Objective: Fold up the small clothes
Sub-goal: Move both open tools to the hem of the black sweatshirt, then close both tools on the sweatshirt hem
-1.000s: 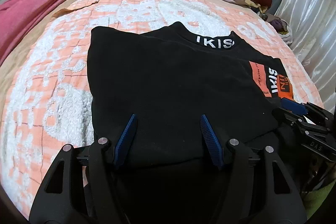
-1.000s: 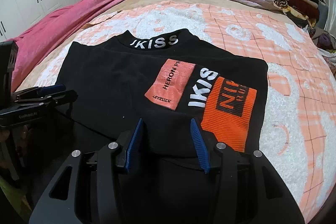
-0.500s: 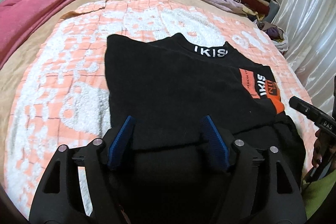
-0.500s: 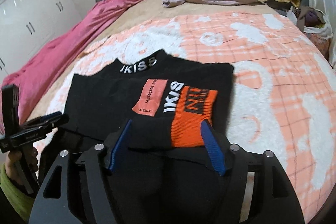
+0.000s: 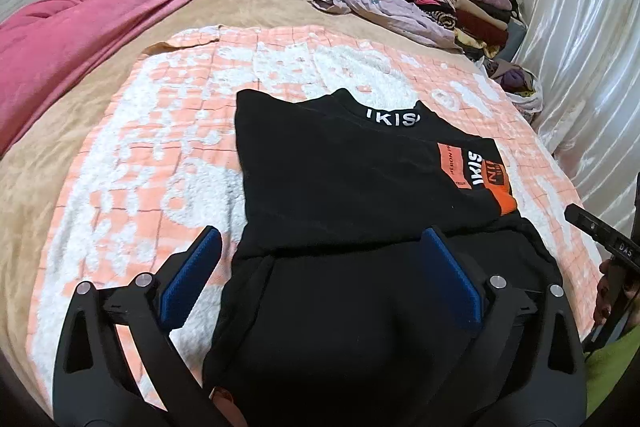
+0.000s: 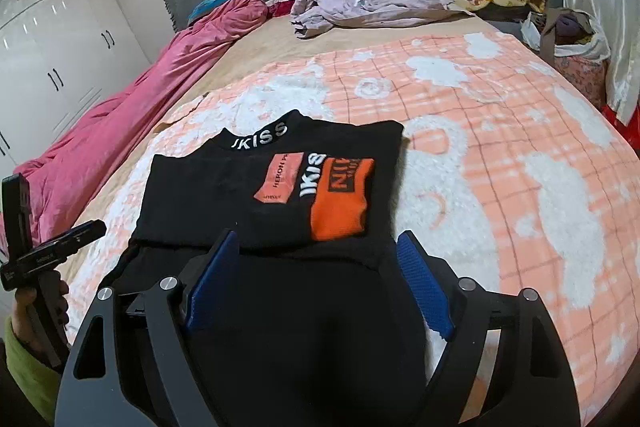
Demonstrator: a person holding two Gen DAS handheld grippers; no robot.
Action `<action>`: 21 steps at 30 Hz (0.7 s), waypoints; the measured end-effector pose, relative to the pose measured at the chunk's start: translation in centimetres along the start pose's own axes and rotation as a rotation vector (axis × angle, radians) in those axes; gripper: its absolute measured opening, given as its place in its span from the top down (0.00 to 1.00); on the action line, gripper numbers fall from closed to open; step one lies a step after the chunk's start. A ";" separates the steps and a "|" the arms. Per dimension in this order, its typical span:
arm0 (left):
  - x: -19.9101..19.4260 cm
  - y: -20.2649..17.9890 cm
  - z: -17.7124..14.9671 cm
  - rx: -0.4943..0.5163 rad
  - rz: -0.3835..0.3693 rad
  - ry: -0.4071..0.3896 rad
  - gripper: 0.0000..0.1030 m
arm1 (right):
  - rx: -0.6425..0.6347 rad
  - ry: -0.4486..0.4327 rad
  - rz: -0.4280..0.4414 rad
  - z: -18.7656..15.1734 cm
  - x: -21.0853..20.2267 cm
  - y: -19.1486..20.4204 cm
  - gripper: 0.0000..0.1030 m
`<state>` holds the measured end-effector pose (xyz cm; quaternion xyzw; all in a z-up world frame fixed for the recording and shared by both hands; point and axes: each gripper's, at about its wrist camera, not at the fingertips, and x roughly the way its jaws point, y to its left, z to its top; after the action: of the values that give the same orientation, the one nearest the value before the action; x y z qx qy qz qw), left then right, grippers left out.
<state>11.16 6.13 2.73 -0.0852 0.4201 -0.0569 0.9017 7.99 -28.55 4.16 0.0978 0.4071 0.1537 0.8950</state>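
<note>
Two spread grippers, left (image 5: pixel 320 273) and right (image 6: pixel 318 279), are held over the black lettered knit top (image 5: pixel 352 183) lying directly ahead on the orange-and-white blanket (image 5: pixel 120 163), where its loose near hem could be bunched.

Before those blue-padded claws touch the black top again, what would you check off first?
1. Left gripper open: ok, blue pads spread wide.
2. Right gripper open: ok, pads apart.
3. Black knit top with orange patches lying flat on the peach-and-white blanket: ok.
4. Sleeves tucked in: ok at the far part; near part hidden.
5. Near hem evenly laid: cannot tell, dark and under the grippers.
6. Neither gripper holds fabric: cannot tell, cloth lies between the pads.
</note>
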 end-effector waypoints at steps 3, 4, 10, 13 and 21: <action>-0.8 0.2 -0.4 -0.001 0.000 -0.008 0.09 | 0.005 -0.004 -0.006 -0.7 -1.2 -0.2 0.22; -1.1 0.2 -0.6 0.001 0.001 -0.011 0.09 | 0.003 -0.007 -0.008 -0.9 -1.6 -0.2 0.22; -2.0 0.7 -1.9 -0.002 0.008 -0.002 0.09 | -0.009 -0.011 -0.022 -2.1 -3.5 -0.3 0.22; -2.3 0.9 -2.7 0.005 0.015 0.005 0.09 | -0.014 -0.005 -0.023 -2.8 -4.1 -0.1 0.22; -3.0 1.6 -4.3 0.007 0.024 0.020 0.09 | -0.022 0.026 -0.039 -4.9 -4.9 0.0 0.22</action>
<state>5.98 7.71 1.88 -0.0766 0.4297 -0.0486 0.8984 1.18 -30.03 4.44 0.0780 0.4186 0.1421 0.8936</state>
